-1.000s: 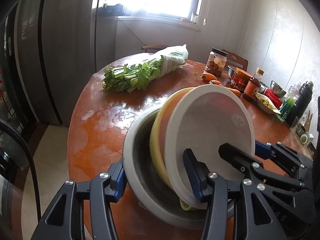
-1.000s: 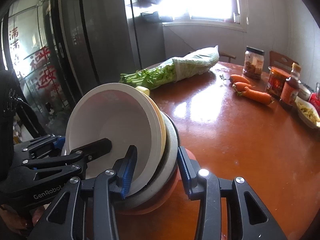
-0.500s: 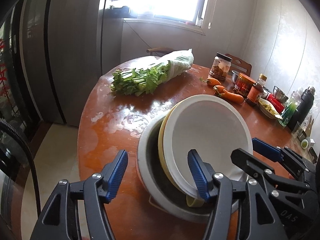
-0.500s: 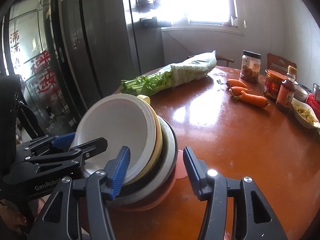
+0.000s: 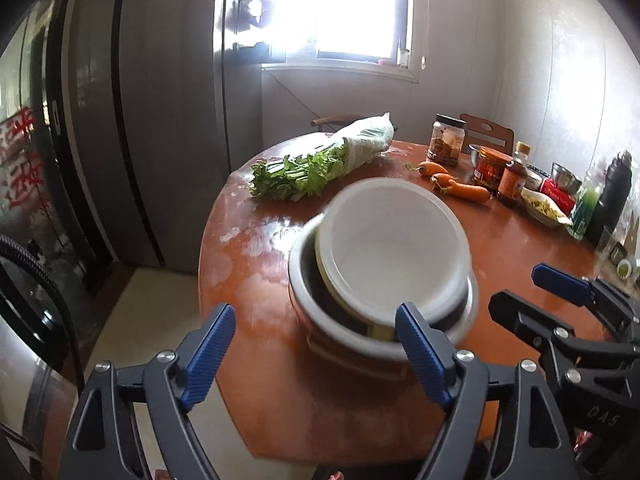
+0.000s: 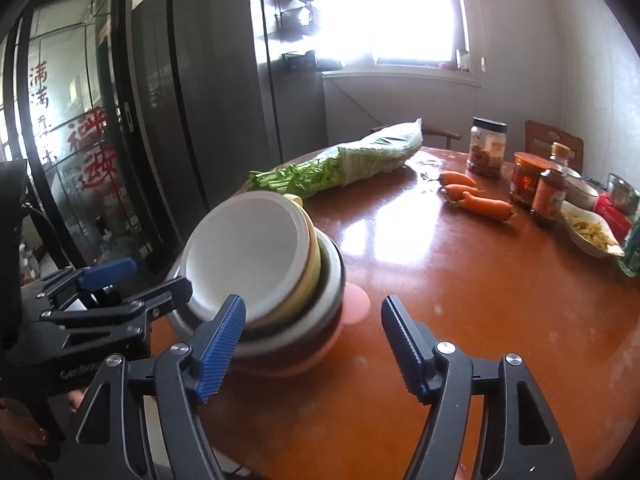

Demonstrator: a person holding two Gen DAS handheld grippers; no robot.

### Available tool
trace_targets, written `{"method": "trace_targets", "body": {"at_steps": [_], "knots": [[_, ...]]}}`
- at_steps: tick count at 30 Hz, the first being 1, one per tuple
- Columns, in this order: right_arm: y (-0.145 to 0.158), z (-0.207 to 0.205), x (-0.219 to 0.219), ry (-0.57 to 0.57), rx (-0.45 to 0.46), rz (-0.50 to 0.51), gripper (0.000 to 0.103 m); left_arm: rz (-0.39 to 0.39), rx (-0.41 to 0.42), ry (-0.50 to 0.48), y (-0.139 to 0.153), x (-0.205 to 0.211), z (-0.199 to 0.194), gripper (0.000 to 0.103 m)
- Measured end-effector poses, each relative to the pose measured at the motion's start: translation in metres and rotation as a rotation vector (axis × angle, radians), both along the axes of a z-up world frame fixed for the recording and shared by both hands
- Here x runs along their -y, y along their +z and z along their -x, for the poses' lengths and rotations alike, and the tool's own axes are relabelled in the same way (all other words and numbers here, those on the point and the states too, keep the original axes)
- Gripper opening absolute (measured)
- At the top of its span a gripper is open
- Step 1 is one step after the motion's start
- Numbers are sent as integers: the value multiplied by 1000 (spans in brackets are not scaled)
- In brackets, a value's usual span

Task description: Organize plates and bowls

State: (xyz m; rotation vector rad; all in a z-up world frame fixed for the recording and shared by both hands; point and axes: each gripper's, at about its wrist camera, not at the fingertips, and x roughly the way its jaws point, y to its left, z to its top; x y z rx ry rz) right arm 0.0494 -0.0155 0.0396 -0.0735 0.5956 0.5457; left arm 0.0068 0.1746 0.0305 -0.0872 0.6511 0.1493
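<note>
1. As both pairs of my jaws widen, nothing sits between them: left gripper and right gripper are spread, pads off the crockery.
2. Just beyond — the nested stack rests near the table edge: white bowl tilted inside a yellow one, inside a grey bowl, on pinkish plates.
3. Step, I judge: release after stacking. Next calls for levelling that white bowl.
4. Far — greens, carrots, jars.
</note>
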Motion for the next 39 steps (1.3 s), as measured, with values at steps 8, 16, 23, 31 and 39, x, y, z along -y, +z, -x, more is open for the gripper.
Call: {"method": "trace_targets", "body": {"at_steps": [8, 16, 23, 31, 39], "knots": [[-21, 24, 20, -40, -21, 43, 76, -14, -24, 61, -12, 14, 29, 92], [-39, 44, 39, -65, -46, 67, 77, -56, -66, 62, -29, 34, 46, 92], [-38, 57, 49, -88, -40, 67, 77, -60, -77, 53, -31, 40, 53, 92], [-31, 68, 49, -91, -23, 70, 77, -53, -75, 30, -31, 48, 61, 92], [-29, 71, 54, -104, -21, 65, 77, -46, -79, 31, -31, 48, 61, 92]]}}
